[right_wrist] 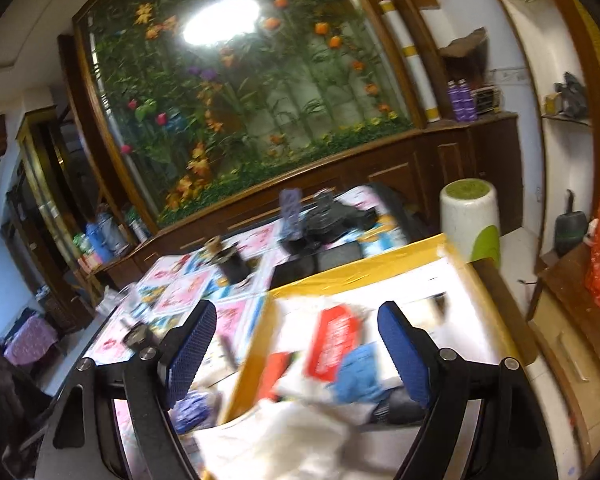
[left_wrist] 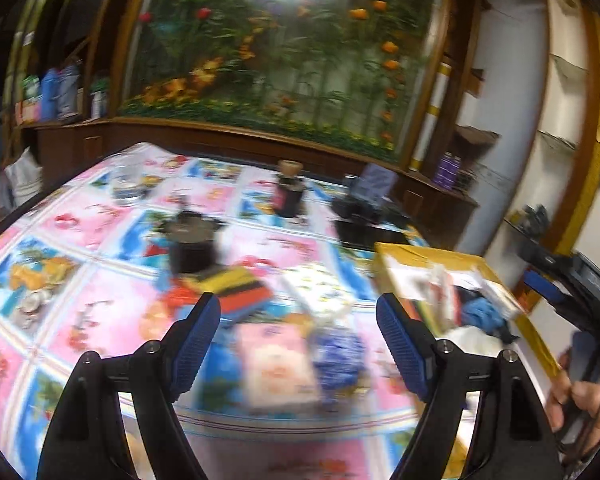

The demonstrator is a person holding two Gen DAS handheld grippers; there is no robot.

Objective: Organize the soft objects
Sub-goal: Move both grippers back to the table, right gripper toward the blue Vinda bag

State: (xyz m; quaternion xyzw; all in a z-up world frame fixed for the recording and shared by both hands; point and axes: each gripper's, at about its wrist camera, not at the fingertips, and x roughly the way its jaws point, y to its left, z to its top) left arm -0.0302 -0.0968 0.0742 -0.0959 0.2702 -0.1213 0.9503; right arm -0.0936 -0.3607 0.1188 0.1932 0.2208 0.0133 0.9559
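Two grippers hang over what we take for one table (left_wrist: pixel 80 240), covered in a pink and blue picture cloth. Both views are blurred.

We note a yellow-rimmed box (right_wrist: pixel 380 276) at the table's right side, its inside white. In it lie soft things heaped together: a white cloth (right_wrist: pixel 300 432) nearest the right wrist camera, a blue cloth (right_wrist: pixel 356 376) just beyond it, and a red packet (right_wrist: pixel 332 344) tilted against the pile. From the left wrist view we see the same box (left_wrist: pixel 428 256) to the right, with the blue cloth (left_wrist: pixel 480 312) inside.

On the cloth left of the box lie a striped sponge stack (left_wrist: pixel 240 288), a pink pack (left_wrist: pixel 276 364) and a blue scrubby lump (left_wrist: pixel 336 356), near one another; whether they touch we cannot tell. Farther back stand a dark pot (left_wrist: pixel 192 244) and a small dark jar (left_wrist: pixel 288 196).

Left gripper (left_wrist: pixel 300 336): jaws wide apart, nothing between the pads, above the pink pack and blue lump. Right gripper (right_wrist: pixel 296 352): jaws wide apart, empty, above the box's contents. A hand (left_wrist: pixel 584 404) grips the right tool at the left view's edge.
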